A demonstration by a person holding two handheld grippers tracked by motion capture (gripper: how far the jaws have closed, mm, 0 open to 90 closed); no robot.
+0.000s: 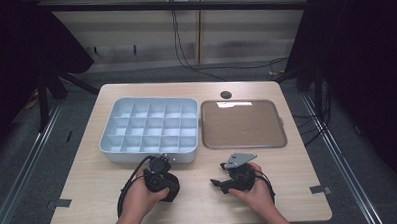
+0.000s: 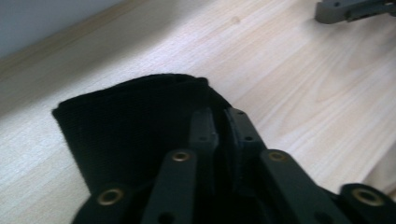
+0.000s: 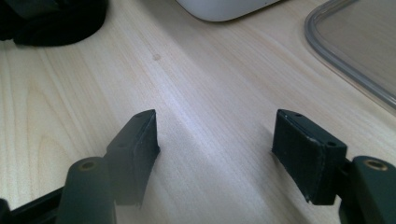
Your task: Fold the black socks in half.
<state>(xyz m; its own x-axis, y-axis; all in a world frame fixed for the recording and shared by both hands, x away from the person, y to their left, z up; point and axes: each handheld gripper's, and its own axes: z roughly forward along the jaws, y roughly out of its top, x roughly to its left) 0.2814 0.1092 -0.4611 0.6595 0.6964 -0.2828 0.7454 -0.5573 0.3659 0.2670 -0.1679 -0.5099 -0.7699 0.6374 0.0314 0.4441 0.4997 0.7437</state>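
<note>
My left gripper [image 1: 161, 163] rests on the wooden table [image 1: 199, 202] just in front of the grey tray, held in the person's left hand. In the left gripper view its jaws [image 2: 222, 119] stand almost together, with a black cloth [image 2: 130, 126] bunched around and between them. My right gripper [image 1: 217, 174] lies to the right, held in the person's right hand and pointing left. In the right gripper view its jaws [image 3: 215, 135] stand wide apart over bare wood with nothing between them. The black cloth [image 3: 51, 23] shows at the top left of that view.
A grey tray [image 1: 148, 156] with several empty compartments sits at the table's middle left. Beside it on the right lies a clear flat lid [image 1: 243, 124], whose rim [image 3: 327, 51] shows in the right gripper view. A dark round hole [image 1: 226, 94] lies behind the lid.
</note>
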